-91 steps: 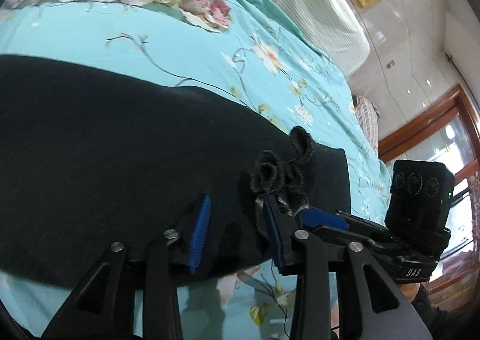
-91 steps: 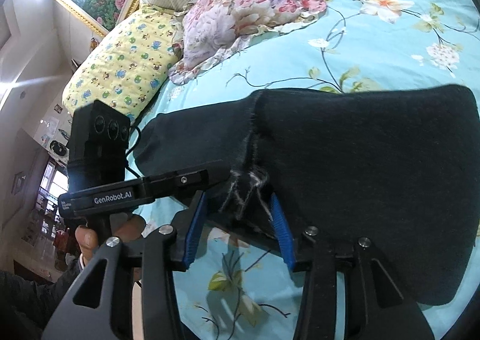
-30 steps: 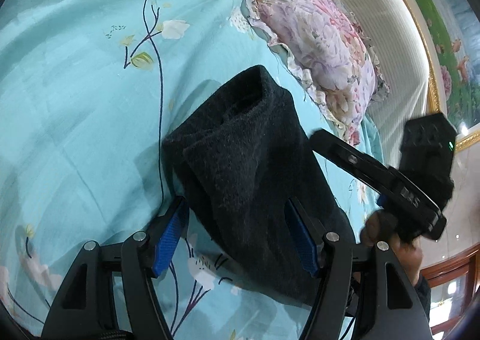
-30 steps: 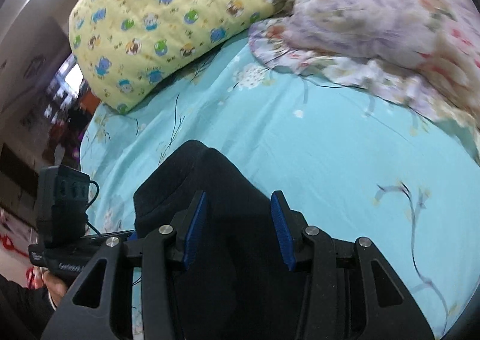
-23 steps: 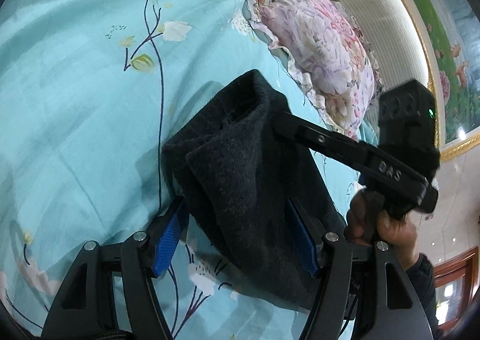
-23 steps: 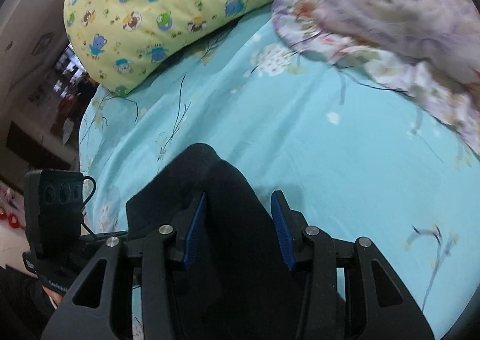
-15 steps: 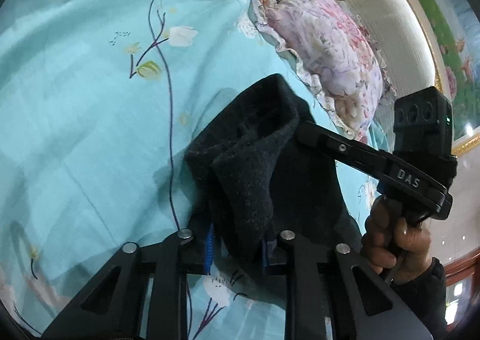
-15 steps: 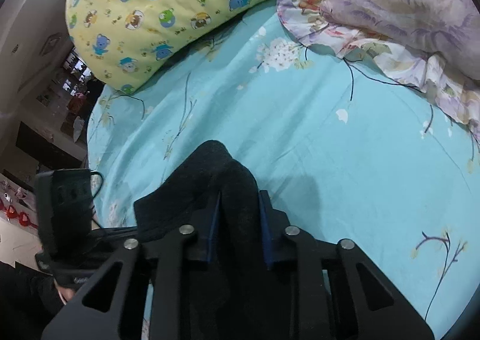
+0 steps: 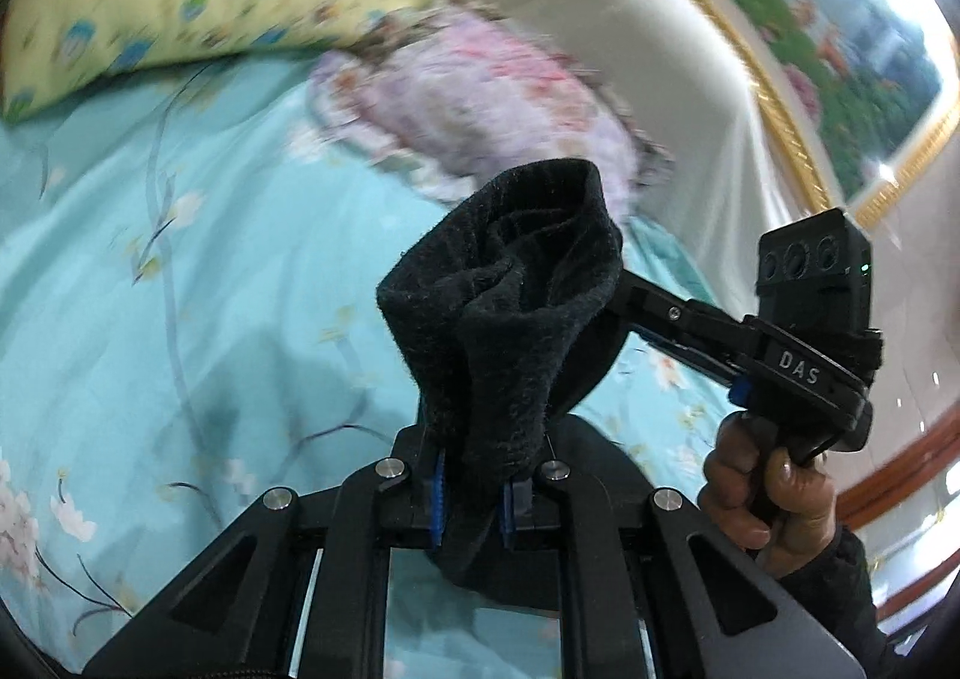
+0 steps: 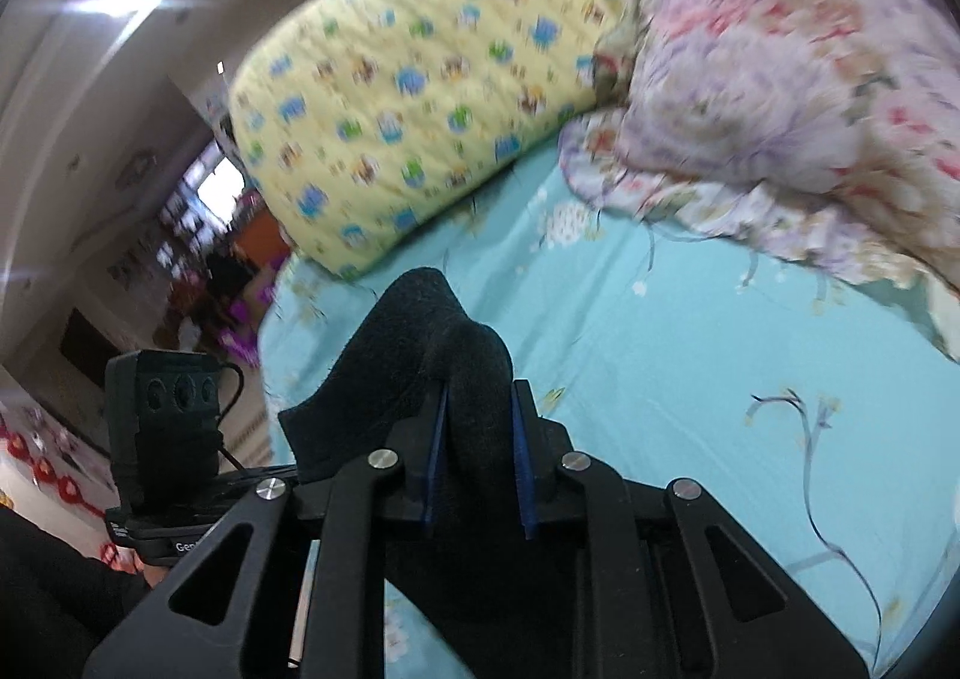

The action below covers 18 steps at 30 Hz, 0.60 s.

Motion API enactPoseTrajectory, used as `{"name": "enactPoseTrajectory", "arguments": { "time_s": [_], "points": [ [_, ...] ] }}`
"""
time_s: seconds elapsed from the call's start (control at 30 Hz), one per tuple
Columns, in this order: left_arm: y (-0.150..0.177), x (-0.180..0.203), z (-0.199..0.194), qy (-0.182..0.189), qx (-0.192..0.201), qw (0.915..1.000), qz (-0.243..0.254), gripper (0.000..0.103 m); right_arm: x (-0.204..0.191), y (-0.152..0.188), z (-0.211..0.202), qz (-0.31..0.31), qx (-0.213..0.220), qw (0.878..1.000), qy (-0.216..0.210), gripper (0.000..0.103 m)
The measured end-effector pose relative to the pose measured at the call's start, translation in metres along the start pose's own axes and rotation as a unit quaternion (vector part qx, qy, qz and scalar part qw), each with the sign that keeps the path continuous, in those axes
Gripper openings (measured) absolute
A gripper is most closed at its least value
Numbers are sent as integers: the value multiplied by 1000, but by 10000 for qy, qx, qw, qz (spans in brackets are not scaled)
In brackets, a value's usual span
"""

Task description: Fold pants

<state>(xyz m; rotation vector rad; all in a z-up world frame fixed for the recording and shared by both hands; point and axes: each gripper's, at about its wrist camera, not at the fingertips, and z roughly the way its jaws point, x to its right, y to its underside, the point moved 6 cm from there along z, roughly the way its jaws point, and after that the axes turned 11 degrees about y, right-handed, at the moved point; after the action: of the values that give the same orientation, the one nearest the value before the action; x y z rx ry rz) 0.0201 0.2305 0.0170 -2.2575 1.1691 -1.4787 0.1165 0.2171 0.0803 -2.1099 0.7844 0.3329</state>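
Observation:
The black pants (image 9: 510, 307) are bunched into a thick folded bundle and lifted off the turquoise floral bedsheet (image 9: 180, 319). My left gripper (image 9: 471, 499) is shut on one end of the bundle. My right gripper (image 10: 474, 469) is shut on the pants (image 10: 420, 367) too. The right gripper's body (image 9: 798, 355) shows in the left wrist view, its fingers hidden behind the cloth. The left gripper's body (image 10: 162, 427) shows at the lower left of the right wrist view.
A yellow patterned pillow (image 10: 420, 61) and a pink floral pillow (image 10: 780, 79) lie at the head of the bed. A white headboard (image 9: 630, 49) and a gold-framed picture (image 9: 840, 49) stand behind. The bed edge and a room (image 10: 198, 235) lie to the left.
Both grippers closed on the pants about half a second ago and have since lifted the bundle up off the sheet. The views tilted up toward the pillows.

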Motion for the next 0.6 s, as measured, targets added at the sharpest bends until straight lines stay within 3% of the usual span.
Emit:
{"name": "enactPoseTrajectory", "arguments": {
  "time_s": [0.33, 0.6],
  "points": [
    [25, 88, 18, 308, -244, 9960, 797, 11, 31, 26, -93, 508, 823, 9953, 23, 21],
    [61, 152, 45, 509, -660, 9872, 1361, 11, 69, 65, -149, 1028, 1346, 9855, 111, 20]
  ]
}}
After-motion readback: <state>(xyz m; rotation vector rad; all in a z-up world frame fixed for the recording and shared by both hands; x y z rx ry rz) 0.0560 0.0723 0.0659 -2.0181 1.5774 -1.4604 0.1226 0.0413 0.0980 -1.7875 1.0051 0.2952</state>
